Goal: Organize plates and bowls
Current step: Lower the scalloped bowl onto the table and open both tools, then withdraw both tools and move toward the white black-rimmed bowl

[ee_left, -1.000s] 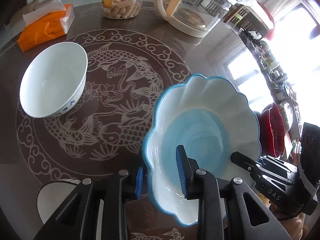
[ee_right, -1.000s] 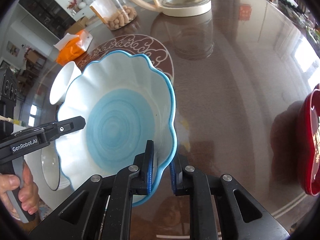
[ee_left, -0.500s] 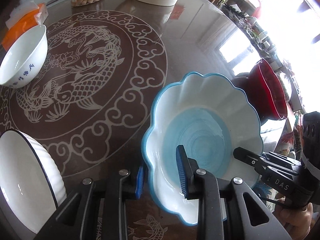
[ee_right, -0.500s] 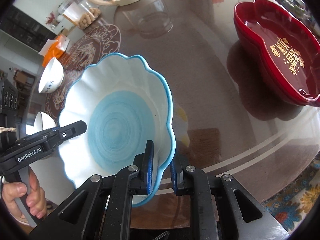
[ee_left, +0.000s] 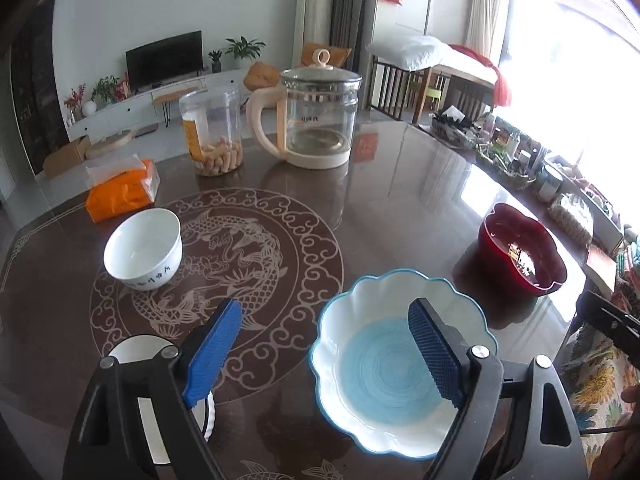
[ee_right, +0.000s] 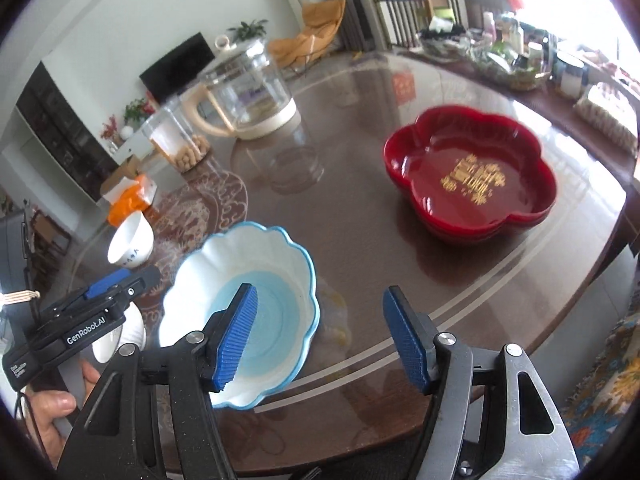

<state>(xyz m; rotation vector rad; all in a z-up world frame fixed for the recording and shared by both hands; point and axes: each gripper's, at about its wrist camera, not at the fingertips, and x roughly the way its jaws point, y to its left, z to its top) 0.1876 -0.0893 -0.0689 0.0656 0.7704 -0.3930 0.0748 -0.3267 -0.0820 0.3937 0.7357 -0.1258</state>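
Your left hand-held gripper (ee_left: 324, 352) has its jaws spreading, blue pads wide apart with nothing pinched between them. Its right pad stands in front of the scalloped blue-and-white bowl (ee_left: 384, 364), but no contact shows. Your right hand-held gripper (ee_right: 320, 336) is also opening and grips nothing; its left pad overlaps the same bowl in the right wrist view, clear of the rim as far as you can tell.

The scalloped bowl sits upright on the table (ee_left: 400, 208), close to the near edge, with nothing inside it. Just to its left, at the near edge under your left gripper's left finger, lies a white dish with a dark rim (ee_left: 160, 412), mostly hidden. Farther in, on the left part of the table's round carved fish pattern, stands a small white bowl (ee_left: 142, 248) with blue characters on its side, upright and well apart from the scalloped one. Toward the right edge sits a red lobed dish (ee_right: 472, 176) with gold lettering in its well, also well apart.

Along the far side of the table stand an orange tissue pack (ee_left: 120, 196), a clear jar (ee_left: 212, 132) with peanuts at the bottom, and a glass kettle (ee_left: 316, 116) with a cream handle. Your hand (ee_right: 52, 412) shows at the left of the right wrist view, wrapped around the left gripper's handle.
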